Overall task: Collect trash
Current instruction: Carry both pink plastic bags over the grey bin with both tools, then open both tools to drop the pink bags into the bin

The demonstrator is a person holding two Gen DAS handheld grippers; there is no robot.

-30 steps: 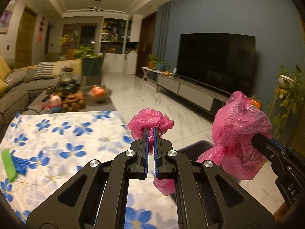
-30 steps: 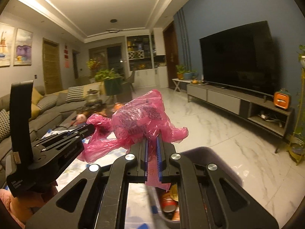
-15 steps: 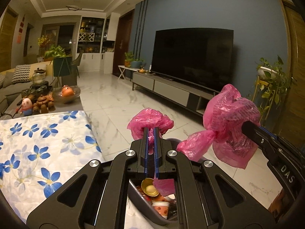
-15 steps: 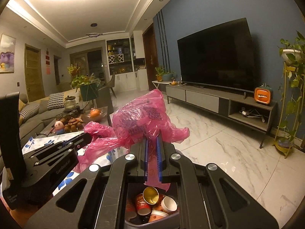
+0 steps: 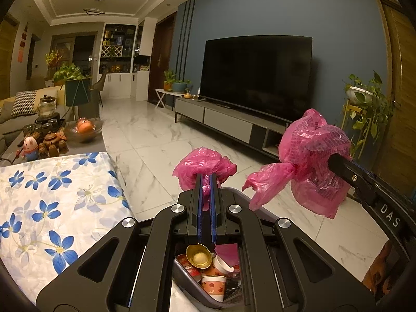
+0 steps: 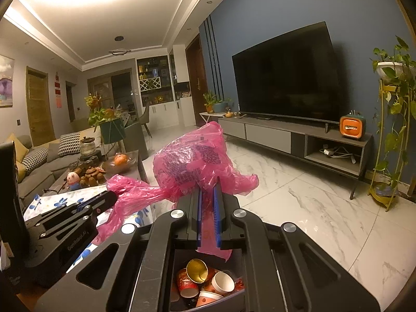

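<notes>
A pink plastic bag [image 5: 205, 163] hangs between both grippers over a grey trash bin [image 5: 191, 282]. My left gripper [image 5: 206, 179] is shut on one crumpled end of it. At the right, my right gripper [image 5: 336, 161] is shut on the larger bunch [image 5: 312, 145]. In the right wrist view the bag [image 6: 189, 156] bulges over my right gripper [image 6: 207, 184], and a strip runs left to my left gripper [image 6: 109, 197]. Inside the bin [image 6: 179, 258] lie paper cups [image 6: 221, 283] and a gold cup [image 6: 197, 270].
A table with a blue-flowered cloth [image 5: 52, 189] stands left of the bin. Behind it is a coffee table with a tea set [image 5: 52, 140]. White marble floor [image 5: 161, 140] stretches to a TV stand [image 5: 234, 122]. A plant stand [image 5: 364, 119] is at the right.
Both grippers, still shut on the pink bag, have swung right, off the flowered table. The bin with cups has come into view beneath them.
</notes>
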